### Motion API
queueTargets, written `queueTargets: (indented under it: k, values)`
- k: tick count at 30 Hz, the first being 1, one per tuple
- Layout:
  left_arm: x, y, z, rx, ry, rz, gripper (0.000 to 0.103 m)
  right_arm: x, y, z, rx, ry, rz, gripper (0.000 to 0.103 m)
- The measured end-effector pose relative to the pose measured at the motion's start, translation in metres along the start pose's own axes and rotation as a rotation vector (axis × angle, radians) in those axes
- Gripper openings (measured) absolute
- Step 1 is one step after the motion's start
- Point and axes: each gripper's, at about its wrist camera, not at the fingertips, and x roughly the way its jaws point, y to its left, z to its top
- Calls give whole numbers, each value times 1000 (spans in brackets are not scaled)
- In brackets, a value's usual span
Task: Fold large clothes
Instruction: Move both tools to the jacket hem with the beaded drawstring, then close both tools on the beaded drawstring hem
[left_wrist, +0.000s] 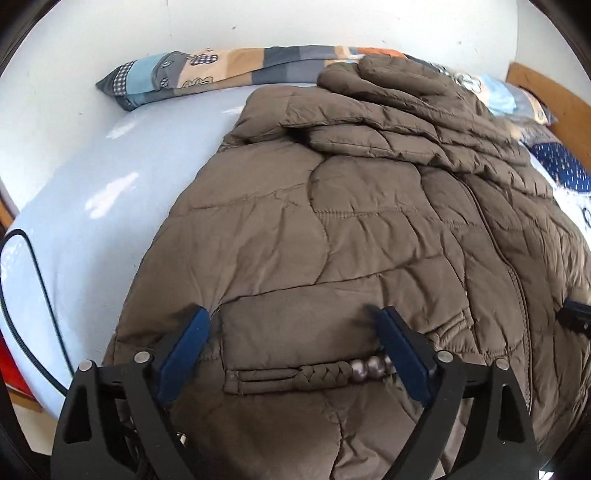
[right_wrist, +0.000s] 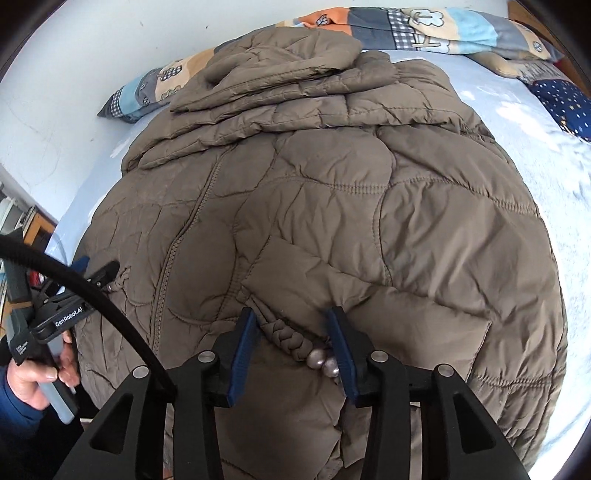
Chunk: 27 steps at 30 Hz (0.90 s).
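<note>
A brown quilted coat (left_wrist: 332, 229) lies spread on a bed (left_wrist: 92, 192) with a pale blue sheet, its sleeves folded across the top near a patchwork pillow (left_wrist: 207, 70). The left tool (left_wrist: 291, 317) stands wide open over 1 pocket flap, pads clear of the braided cord (left_wrist: 321, 373). The right tool (right_wrist: 291, 314) is partly open astride the other braided cord (right_wrist: 284, 339) and its 2 metal beads (right_wrist: 325, 363), not pressing them.

Brown jacket (left_wrist: 332, 229) and pillow (left_wrist: 207, 74) lie on bed (left_wrist: 92, 192).
</note>
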Motion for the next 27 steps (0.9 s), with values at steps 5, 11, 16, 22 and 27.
queueTargets:
  k: [5,11,16,22,27]
  values:
    - [-2,-1,-4,24,-20,10,93,-2,-2,-4,19,-14,6,45]
    - [-4,-3,-6,33,-29,20,93,-7,-7,-13,65,-45,57,64]
    - [-5,-3,-12,45,-51,26,95,-3,12,-11,-17,-17,42,85]
    - [-5,-2,-10,30,-32,31,95,-8,21,-13,-48,-17,-2,86]
    - [-5,-3,-10,-4,-23,59,98,-33,7,-19,38,-59,39,86]
